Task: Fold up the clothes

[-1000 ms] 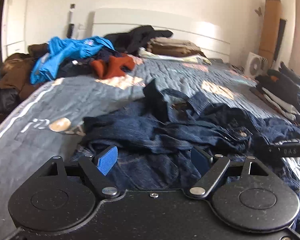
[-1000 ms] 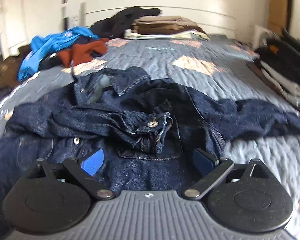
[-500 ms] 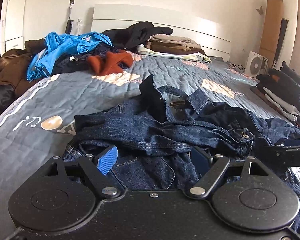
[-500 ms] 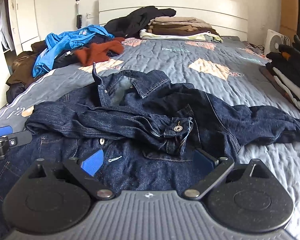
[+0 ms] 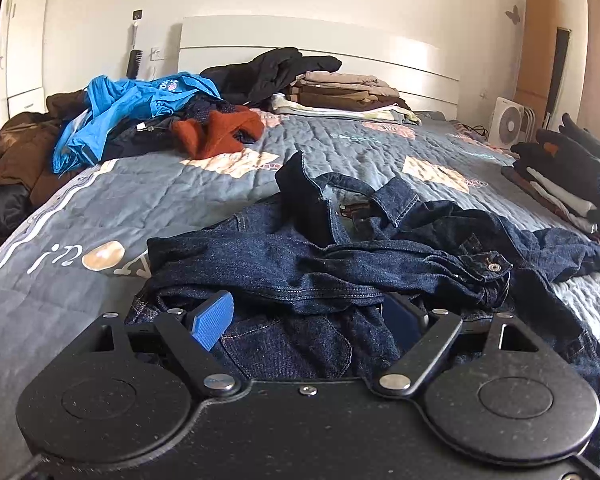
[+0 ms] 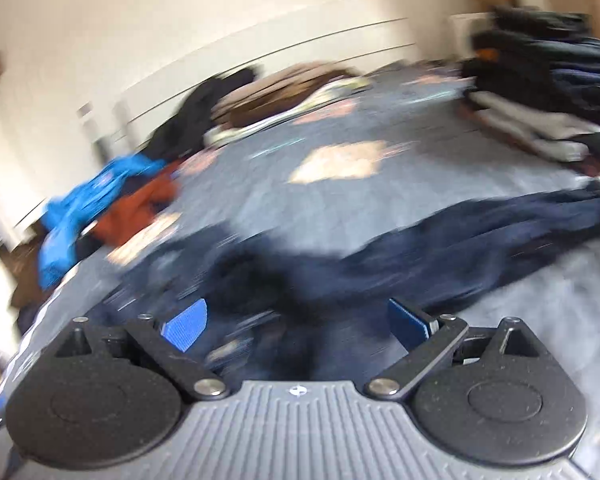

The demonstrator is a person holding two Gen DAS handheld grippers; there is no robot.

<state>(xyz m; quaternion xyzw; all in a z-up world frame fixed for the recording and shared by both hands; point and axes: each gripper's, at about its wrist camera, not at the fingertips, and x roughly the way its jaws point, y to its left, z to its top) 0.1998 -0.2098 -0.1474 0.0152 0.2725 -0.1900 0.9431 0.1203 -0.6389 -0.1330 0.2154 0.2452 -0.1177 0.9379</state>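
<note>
- On the bed (image 5: 188,196), covered by a grey quilted bedspread with peach patches, a crumpled dark blue denim jacket (image 5: 340,256) lies spread near the foot edge, collar raised, one sleeve trailing toward the right edge.
- Toward the head-left corner sits a loose heap: a bright blue garment (image 5: 132,104), a rust-orange knitted piece (image 5: 216,132) and brown clothing at the left edge.
- Against the white headboard (image 5: 320,44) rests a folded stack of beige and brown clothes (image 5: 340,92), with a black garment (image 5: 272,68) slumped beside it.
- Along the right edge stands a pile of dark folded clothes (image 5: 572,168); beyond it a small white fan (image 5: 508,120).
- No bin or basket shows; the bed alone carries the clothes.
- The left claw (image 5: 312,316) points slightly downward over the jacket's near hem, its jaws wide, blue pads (image 5: 214,318) apart, with denim bunched between them but not pinched.
- The right claw (image 6: 296,320) is rolled, so the bed tilts in its view; its jaws stand wide above blurred denim, gripping nothing.
- Compared with a second ago, the left view is almost unchanged, though the other gripper's black finger at its right rim has gone.
- The right view, level and sharp earlier, is now smeared and slanted, with the jacket's sleeve and the right-edge pile filling more of it.
</note>
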